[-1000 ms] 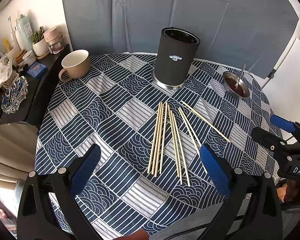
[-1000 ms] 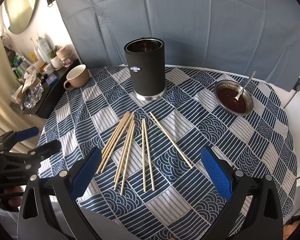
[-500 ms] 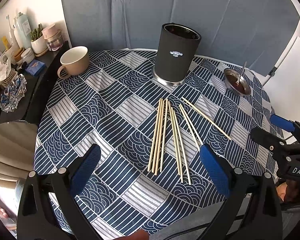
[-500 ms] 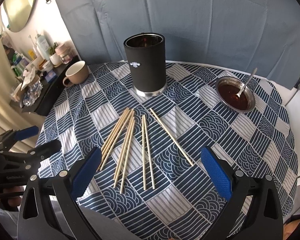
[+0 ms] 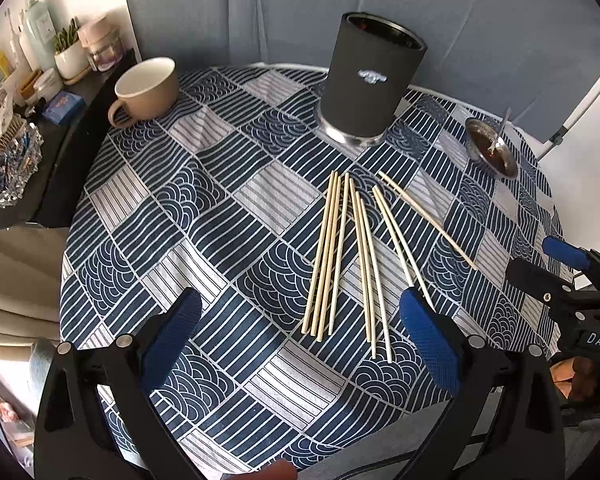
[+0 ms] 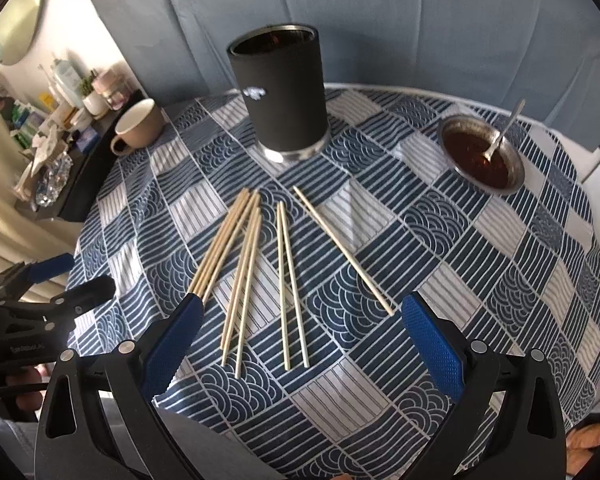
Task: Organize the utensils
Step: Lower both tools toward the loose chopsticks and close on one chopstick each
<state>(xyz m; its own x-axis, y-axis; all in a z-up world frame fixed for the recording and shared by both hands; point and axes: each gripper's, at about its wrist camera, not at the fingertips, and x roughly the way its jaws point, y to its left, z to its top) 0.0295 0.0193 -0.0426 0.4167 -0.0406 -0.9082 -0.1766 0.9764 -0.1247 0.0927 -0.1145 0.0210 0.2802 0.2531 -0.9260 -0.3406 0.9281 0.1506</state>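
Mug left, sauce bowl right

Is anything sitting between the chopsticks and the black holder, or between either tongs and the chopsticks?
Nothing visible. The chopsticks lie flat with only bare tablecloth between them and the black holder. Both the right tongs and the left tongs are open with an unobstructed approach. The sauce bowl and mug sit off to the sides.

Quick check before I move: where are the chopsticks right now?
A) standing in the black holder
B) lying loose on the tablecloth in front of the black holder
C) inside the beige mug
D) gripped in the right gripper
B: the chopsticks lie fanned out flat on the tablecloth, short of the black holder, and both grippers are open and hold nothing.
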